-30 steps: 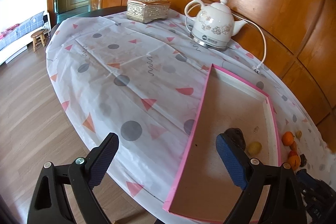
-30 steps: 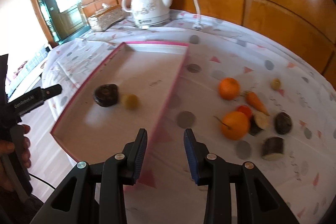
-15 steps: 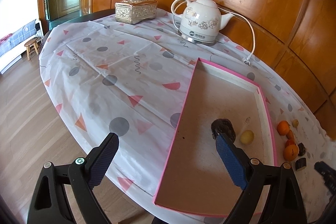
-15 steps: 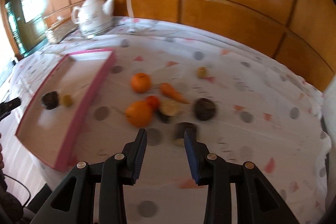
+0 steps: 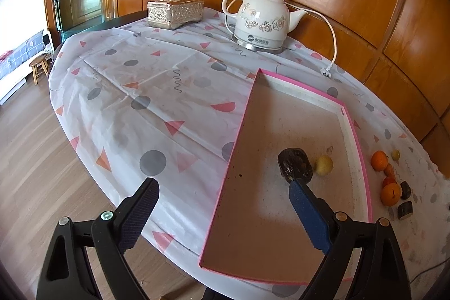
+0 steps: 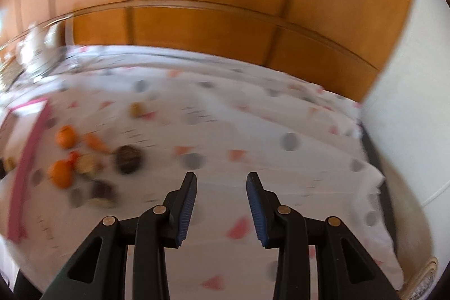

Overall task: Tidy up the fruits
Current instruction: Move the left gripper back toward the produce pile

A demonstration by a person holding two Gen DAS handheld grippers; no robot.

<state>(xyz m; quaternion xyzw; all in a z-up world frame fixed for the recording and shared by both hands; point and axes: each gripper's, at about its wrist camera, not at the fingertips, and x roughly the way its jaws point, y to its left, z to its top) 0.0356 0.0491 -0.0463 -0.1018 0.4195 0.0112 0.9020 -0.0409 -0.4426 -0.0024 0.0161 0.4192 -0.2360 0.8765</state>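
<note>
Swing right gripper point(image 6: 220, 205), empty and slightly parted, left toward blurred, probably dark fruit point(image 6: 128, 159); open wider first.

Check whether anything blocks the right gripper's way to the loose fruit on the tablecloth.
Nothing visible does: only bare patterned tablecloth lies between the right gripper and the blurred fruit cluster off to its left.

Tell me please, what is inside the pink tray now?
Inside the pink tray lie a dark lumpy fruit and a small yellow fruit. The left gripper's finger covers part of the floor near them.
</note>
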